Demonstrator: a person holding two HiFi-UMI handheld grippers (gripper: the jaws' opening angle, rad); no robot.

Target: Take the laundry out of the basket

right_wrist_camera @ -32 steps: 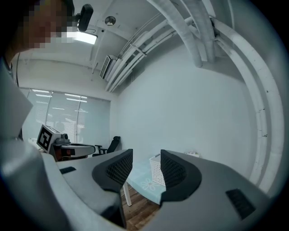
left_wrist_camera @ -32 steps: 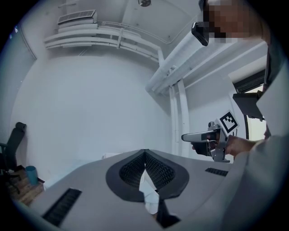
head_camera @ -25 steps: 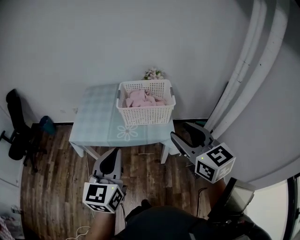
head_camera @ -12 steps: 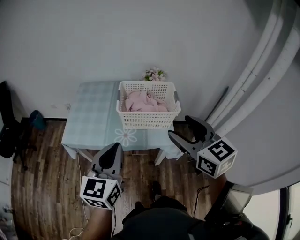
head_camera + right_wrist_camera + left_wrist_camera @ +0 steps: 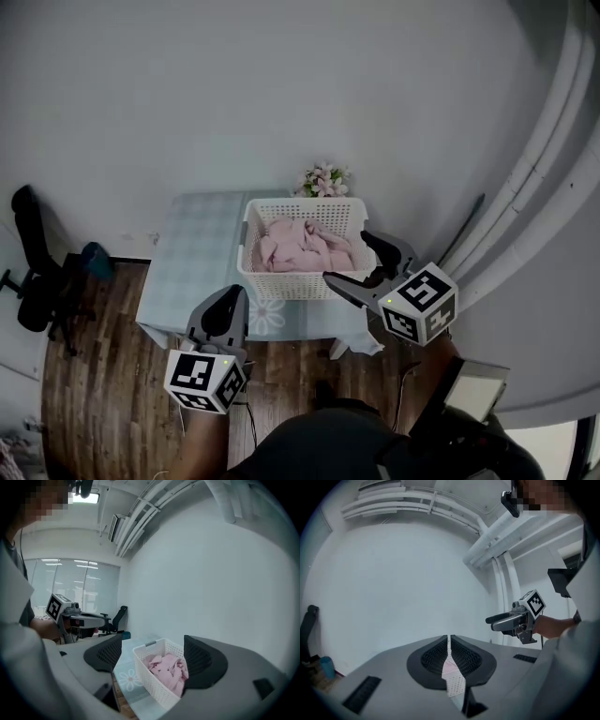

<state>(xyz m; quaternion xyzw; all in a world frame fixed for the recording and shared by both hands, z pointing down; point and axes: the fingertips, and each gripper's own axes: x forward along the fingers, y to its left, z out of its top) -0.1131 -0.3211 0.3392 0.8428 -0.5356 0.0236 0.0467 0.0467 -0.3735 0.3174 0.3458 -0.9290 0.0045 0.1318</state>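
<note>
Inside the white basket [image 5: 300, 284] on the table [image 5: 192, 262], pink laundry [image 5: 305, 246]

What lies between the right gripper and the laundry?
Only the near wall of the basket, in the right gripper view. The jaws of the right gripper have just been opening, empty, short of the laundry.

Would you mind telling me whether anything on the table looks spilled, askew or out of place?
Nothing stands out. The white basket stands upright on the table, and the pink laundry lies heaped inside it with none hanging over the rim.
</note>
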